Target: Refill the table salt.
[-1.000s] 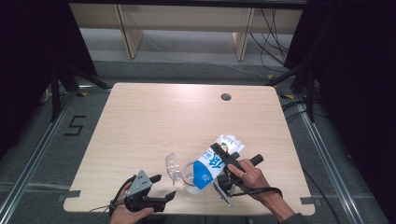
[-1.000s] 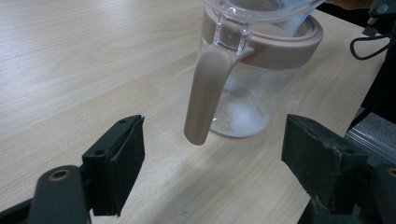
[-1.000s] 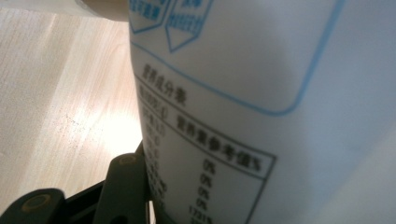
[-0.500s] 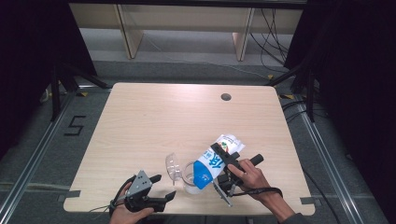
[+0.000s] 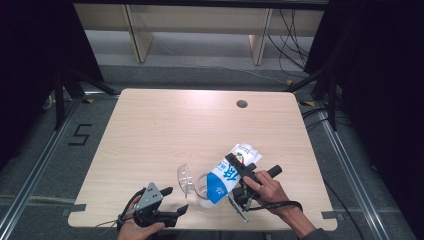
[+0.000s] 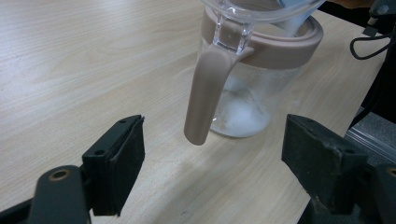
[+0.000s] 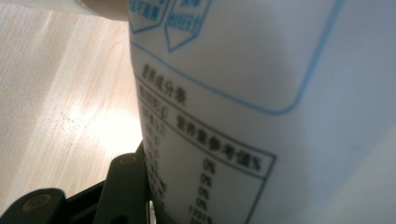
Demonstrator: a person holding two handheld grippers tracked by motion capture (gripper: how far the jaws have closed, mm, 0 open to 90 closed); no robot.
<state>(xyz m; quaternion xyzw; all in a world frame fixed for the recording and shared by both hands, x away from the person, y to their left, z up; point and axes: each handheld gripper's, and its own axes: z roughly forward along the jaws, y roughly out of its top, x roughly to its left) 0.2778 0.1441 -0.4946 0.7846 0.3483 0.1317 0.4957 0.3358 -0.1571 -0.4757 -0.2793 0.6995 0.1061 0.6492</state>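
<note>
Black jaws of the left gripper [image 5: 172, 200] are spread wide and empty, just short of the clear jar [image 6: 247, 79]. Beyond the jar, a white-and-blue carton [image 5: 227, 175] is clamped by the right gripper [image 5: 240, 187], tipped mouth-down over the jar's rim.

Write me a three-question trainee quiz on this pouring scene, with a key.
1. True or false: the right gripper is clamped on the carton.
2. Which way is the carton tipped? A) upright on the table B) tilted with its mouth down over the jar C) lying flat beside the jar
3. What lies between the open jaws of the left gripper in the left gripper view?

Key
1. True: its jaws grip the carton's body.
2. B: the low end sits at the jar's rim, and white liquid shows at the jar's bottom.
3. The jar's beige handle, farther off and untouched; the jaws stand wide apart.
</note>
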